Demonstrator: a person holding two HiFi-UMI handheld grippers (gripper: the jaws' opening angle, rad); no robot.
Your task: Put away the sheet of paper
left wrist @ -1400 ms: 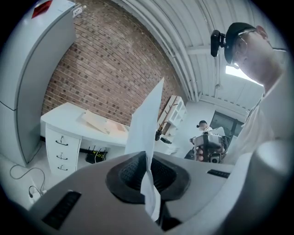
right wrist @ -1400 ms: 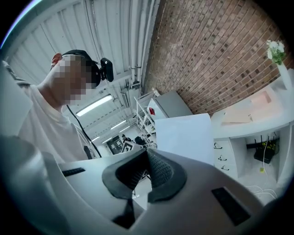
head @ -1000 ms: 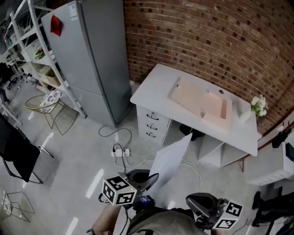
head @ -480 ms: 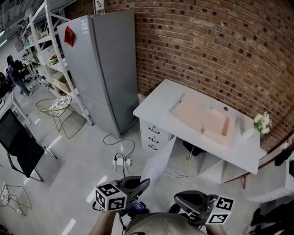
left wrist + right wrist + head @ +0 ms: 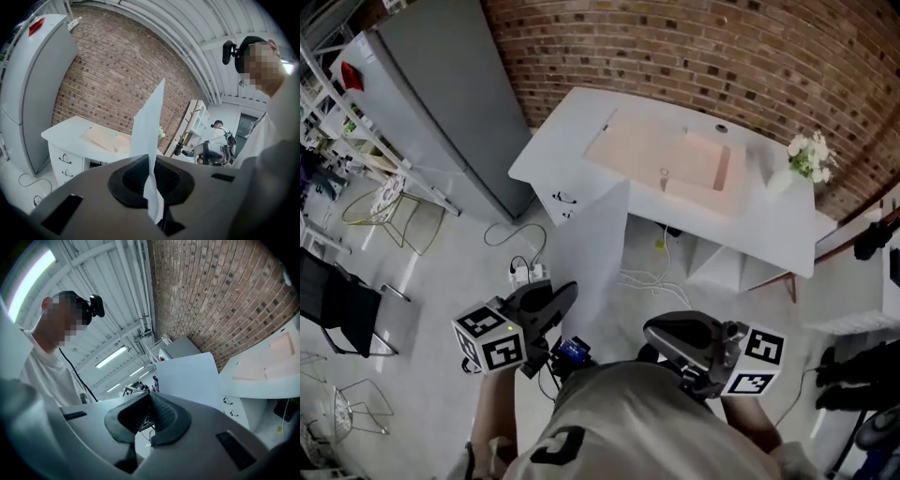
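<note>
Holding the sheet of paper [image 5: 598, 246] up on its edge, the left gripper [image 5: 557, 298] pinches the bottom corner tight between its two jaws. The left gripper view shows the paper [image 5: 149, 126] squeezed between the dark pads and standing tall above them. I think it is held by one corner and upright so that it hangs free, does not drag on the floor, and does not get crumpled on the way.

Far to the left stands a tall grey fridge [image 5: 441, 103]. A power strip [image 5: 523, 273] lies on the floor, near the paper's left side. Beyond the paper is a white desk [image 5: 558, 155] against the brick wall, with drawers under its left end. A flat pink board [image 5: 661, 155] lies on top of it. The paper is well apart from the desk, in the air between the person and the desk. I guess the desk is where it should go.

The right gripper [image 5: 664, 330] is near the person's body, on the right of the paper. Its jaws are pressed together with nothing between them. It looks like it is just waiting.

A small vase of white flowers [image 5: 807, 156] stands at the far right end of the desk.

There are no words I can read. The cubes on the grippers show only black and white squares. The fridge has a red tag that is too small to read.
</note>
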